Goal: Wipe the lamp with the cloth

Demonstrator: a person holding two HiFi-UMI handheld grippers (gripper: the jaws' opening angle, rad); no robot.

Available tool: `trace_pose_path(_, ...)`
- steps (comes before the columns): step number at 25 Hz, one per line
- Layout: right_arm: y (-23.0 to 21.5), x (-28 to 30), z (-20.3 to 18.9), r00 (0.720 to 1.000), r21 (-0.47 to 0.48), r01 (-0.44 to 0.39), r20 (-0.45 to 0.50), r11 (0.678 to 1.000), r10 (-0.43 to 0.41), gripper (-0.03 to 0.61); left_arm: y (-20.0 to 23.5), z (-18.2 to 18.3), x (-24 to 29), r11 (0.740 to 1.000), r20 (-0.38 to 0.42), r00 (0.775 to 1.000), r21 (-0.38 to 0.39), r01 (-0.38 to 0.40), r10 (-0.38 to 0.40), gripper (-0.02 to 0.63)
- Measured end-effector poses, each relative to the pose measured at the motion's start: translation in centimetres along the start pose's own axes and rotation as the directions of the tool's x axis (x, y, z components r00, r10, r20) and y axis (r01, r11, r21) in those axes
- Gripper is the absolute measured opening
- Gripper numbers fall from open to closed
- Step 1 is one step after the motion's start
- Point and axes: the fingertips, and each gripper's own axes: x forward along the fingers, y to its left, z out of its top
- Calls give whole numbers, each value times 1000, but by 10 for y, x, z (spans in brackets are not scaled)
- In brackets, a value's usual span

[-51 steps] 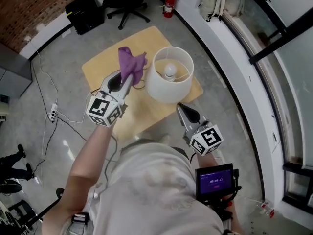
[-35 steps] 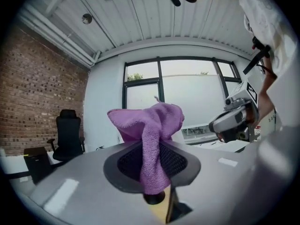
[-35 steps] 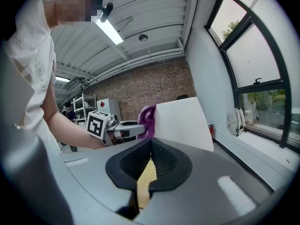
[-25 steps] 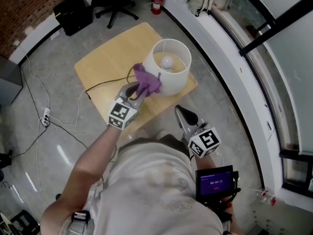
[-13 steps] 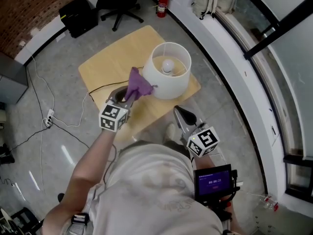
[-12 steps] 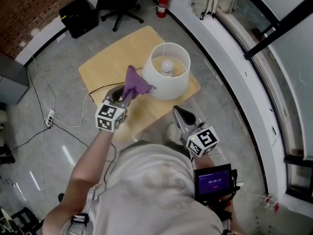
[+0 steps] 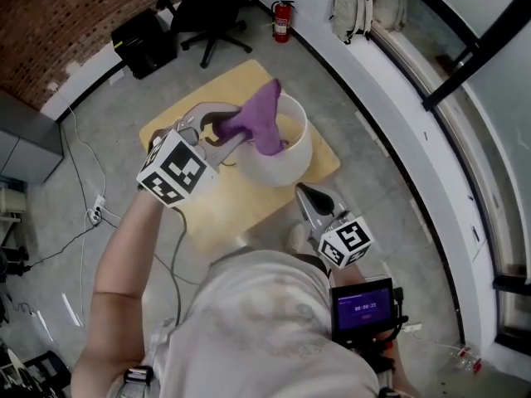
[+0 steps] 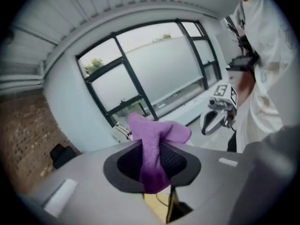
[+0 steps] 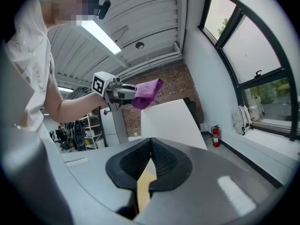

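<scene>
Pale T-shirt (image 7: 274,322); grey left claw (image 7: 238,131) and right claw (image 7: 301,189) bear black-and-white marker cubes (image 7: 172,169).

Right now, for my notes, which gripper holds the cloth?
The left gripper, shut on the purple cloth over the lamp; the right gripper is shut, empty.

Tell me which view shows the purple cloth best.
Left gripper view: the cloth fills the middle, pinched between the jaws. Head view shows it at the lamp's rim; right gripper view shows it small, far off.
</scene>
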Motion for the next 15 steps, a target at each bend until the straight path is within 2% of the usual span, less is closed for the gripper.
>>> trace_pose_path(1,-3,0,2,1000,0,-1,5,1000,1,14,-3,0,11,997,-61,997,57,44,-41,87)
trace_pose_path(3,-8,-3,6,1000,-8,-6,11,1000,6,14,-4,-5,29,986,-174,980,119,115,-93,87)
trace_pose_path(5,-15,-7,8,1000,-12,-10,18,1000,11,14,-4,-14,46,974,-297,945,130,183,-138,87)
trace_pose_path(7,-28,-13,7,1000,-1,-8,28,1000,8,14,-7,-24,64,957,-433,881,119,264,-189,87)
trace_pose_path(9,-40,-18,6,999,9,-7,35,1000,6,14,-13,-35,79,936,-555,802,112,334,-220,87)
trace_pose_path(11,-49,-21,7,999,13,-10,43,1000,10,14,-17,-46,91,920,-644,730,100,378,-230,87)
trace_pose_path(12,-52,-22,9,999,12,-15,44,1000,15,14,-18,-51,96,917,-675,701,92,389,-229,87)
trace_pose_path(13,-55,-23,10,999,11,-21,45,1000,21,14,-18,-54,101,916,-698,679,84,393,-227,87)
trace_pose_path(15,-61,-24,11,998,17,-33,50,999,32,14,-18,-58,109,922,-720,659,69,380,-218,87)
